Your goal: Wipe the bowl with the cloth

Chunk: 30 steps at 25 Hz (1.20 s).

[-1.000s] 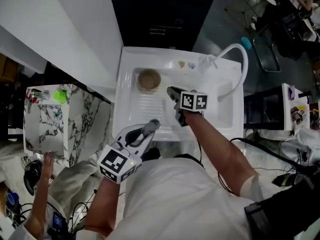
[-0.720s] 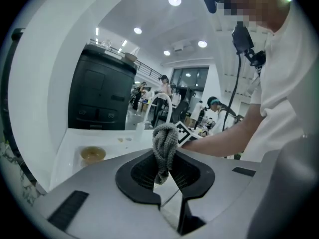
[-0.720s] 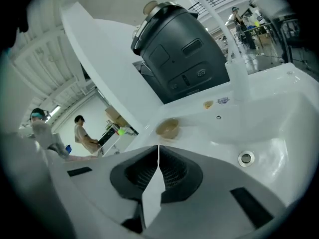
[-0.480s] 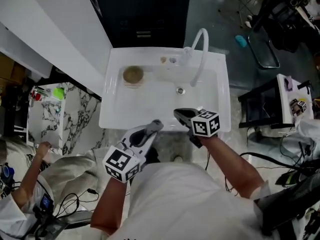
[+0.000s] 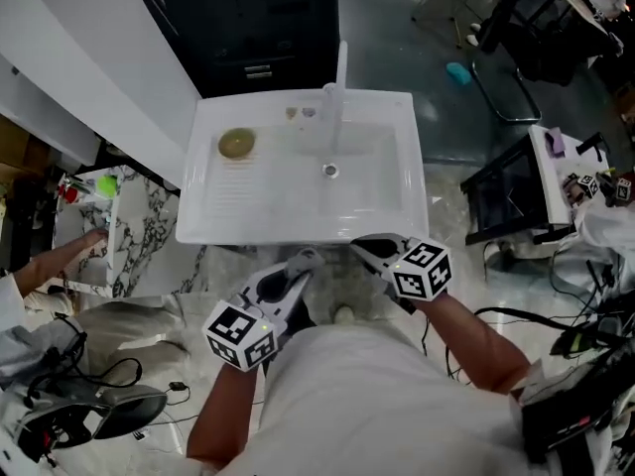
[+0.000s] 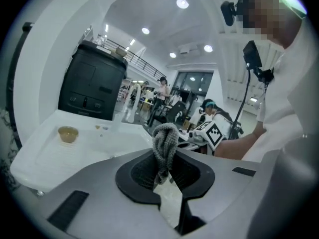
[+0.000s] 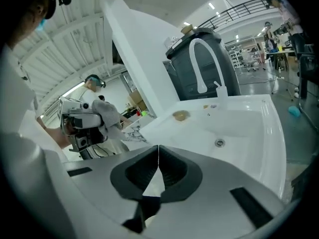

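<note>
A small tan bowl [image 5: 236,144] stands on the ribbed drainboard at the back left of the white sink [image 5: 389,204]. It shows far off in the left gripper view [image 6: 68,133] and in the right gripper view [image 7: 180,115]. My left gripper [image 5: 302,260] is held near the person's body, in front of the sink's front edge. It is shut on a grey knitted cloth [image 6: 165,136] that bulges up between its pads. My right gripper [image 5: 361,245] hovers beside it. Its jaws meet with nothing between them [image 7: 158,151]. The cloth-holding left gripper [image 7: 94,118] shows at the left of the right gripper view.
A white arched faucet [image 7: 203,66] rises at the sink's back, with the drain [image 5: 330,171] in the basin. A marble-topped counter [image 5: 119,236] with a person's hand on it stands at the left. Behind the sink is a black cabinet [image 5: 253,18]; a black cart [image 5: 506,191] is on the right.
Both grippers have drawn back from the sink toward the body. The right gripper, over the basin before, is now in front of the sink's front edge. The sink looks farther away.
</note>
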{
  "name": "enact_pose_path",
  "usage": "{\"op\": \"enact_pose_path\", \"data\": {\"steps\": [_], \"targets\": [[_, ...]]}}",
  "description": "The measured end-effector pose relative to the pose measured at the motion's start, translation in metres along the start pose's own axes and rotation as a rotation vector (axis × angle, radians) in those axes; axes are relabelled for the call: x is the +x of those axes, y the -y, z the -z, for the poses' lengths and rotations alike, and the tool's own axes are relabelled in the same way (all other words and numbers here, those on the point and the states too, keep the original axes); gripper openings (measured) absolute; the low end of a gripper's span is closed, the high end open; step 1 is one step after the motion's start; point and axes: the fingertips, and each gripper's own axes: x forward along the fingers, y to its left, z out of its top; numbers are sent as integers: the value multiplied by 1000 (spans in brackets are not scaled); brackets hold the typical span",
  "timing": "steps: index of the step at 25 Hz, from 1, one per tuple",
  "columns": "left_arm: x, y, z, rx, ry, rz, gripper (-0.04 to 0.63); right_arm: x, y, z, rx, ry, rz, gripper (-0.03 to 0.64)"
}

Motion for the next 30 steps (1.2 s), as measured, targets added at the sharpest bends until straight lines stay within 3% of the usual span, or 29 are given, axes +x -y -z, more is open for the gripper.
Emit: {"op": "enact_pose_path", "data": {"steps": [13,30], "targets": [[11,53,19,44,-46,40,57,-49,-31,-1,-59,70,-7,17],[23,60,13,74,-69,61,58,-57,-36,-4,-99,88,-15,17]]}}
